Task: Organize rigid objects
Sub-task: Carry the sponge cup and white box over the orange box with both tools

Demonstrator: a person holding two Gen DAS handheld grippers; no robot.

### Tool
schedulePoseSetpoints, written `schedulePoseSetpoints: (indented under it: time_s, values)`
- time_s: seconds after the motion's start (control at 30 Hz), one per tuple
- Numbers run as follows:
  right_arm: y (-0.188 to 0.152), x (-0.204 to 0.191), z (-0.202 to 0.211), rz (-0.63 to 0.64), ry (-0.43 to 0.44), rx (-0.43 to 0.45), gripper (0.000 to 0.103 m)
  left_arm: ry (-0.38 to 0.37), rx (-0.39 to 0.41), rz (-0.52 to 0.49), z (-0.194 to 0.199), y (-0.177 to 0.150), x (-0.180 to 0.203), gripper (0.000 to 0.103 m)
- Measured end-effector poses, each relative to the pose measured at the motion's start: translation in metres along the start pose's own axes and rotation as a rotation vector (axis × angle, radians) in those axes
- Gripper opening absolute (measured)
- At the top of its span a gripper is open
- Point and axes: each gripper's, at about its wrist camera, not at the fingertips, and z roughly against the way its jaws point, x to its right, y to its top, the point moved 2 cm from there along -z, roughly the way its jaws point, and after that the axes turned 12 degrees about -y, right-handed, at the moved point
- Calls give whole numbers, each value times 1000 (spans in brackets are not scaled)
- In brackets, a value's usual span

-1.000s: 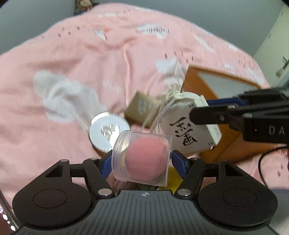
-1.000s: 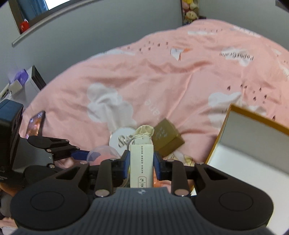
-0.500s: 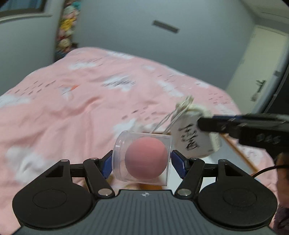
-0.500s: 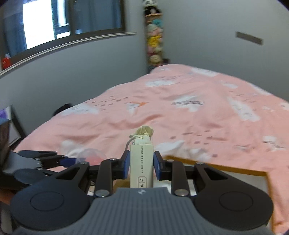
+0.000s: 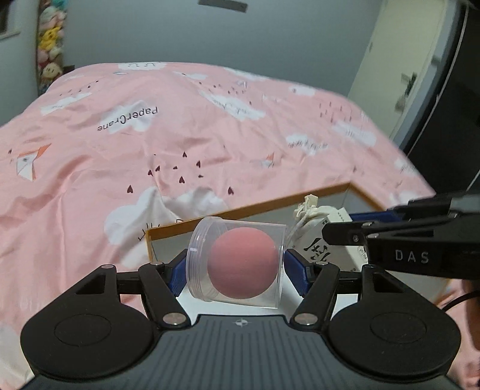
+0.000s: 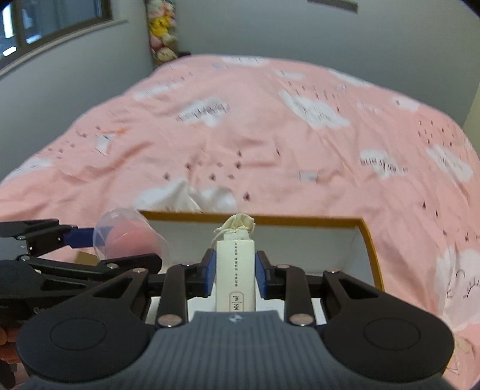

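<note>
My left gripper point(image 5: 237, 267) is shut on a clear plastic jar point(image 5: 240, 264) that lies sideways between the blue pads and holds a pink ball point(image 5: 241, 264). My right gripper point(image 6: 235, 273) is shut on a narrow white box point(image 6: 235, 273) with a cream cloth pouch point(image 6: 237, 223) tied at its far end. Both hang over an open box with an orange rim point(image 6: 370, 240) and white inside point(image 5: 234, 216) that sits on the pink bedspread point(image 5: 180, 126). The right gripper point(image 5: 345, 232) with its white box point(image 5: 333, 252) shows at the right of the left wrist view; the jar point(image 6: 129, 237) shows at the left of the right wrist view.
The pink bedspread point(image 6: 270, 135) with cloud prints stretches away beyond the open box. Grey walls close the room; stuffed toys point(image 6: 162, 33) stand in the far corner. A door point(image 5: 399, 60) is at the right, a window point(image 6: 54, 21) at the left.
Both grippers carried their loads away from the silver lid and gold box on the bedspread to over the orange-rimmed box. Those loose items have left view. Both grips are unchanged.
</note>
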Motion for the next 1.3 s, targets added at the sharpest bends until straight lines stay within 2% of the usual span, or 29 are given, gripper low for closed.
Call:
schedulePoseSetpoints:
  time_s: [0.2, 0.37, 0.57, 0.7, 0.8, 0.97, 1.17, 1.3]
  values:
    - [-2, 3, -37, -9, -20, -68, 26, 38, -79, -59, -26, -3, -3, 76]
    - [-2, 1, -52, -11, 3, -106, 26, 83, -127, -122, -40, -7, -4, 76]
    - [0, -3, -61, -14, 21, -127, 27, 116, -179, -93, -46, -7, -10, 77]
    - [0, -8, -63, -7, 29, -137, 27, 108, -179, -59, -45, -6, -14, 80]
    - [0, -11, -64, -5, 29, -136, 27, 107, -166, -63, -44, -6, -14, 86]
    - [0, -11, -63, -11, 34, -139, 27, 96, -113, -55, -29, -6, -14, 86]
    - [6, -13, -60, -30, 74, -138, 27, 72, 8, 28, 8, -4, -25, 83]
    - [8, -23, -62, 4, 42, -134, 27, 80, 69, 83, 31, -2, -39, 83]
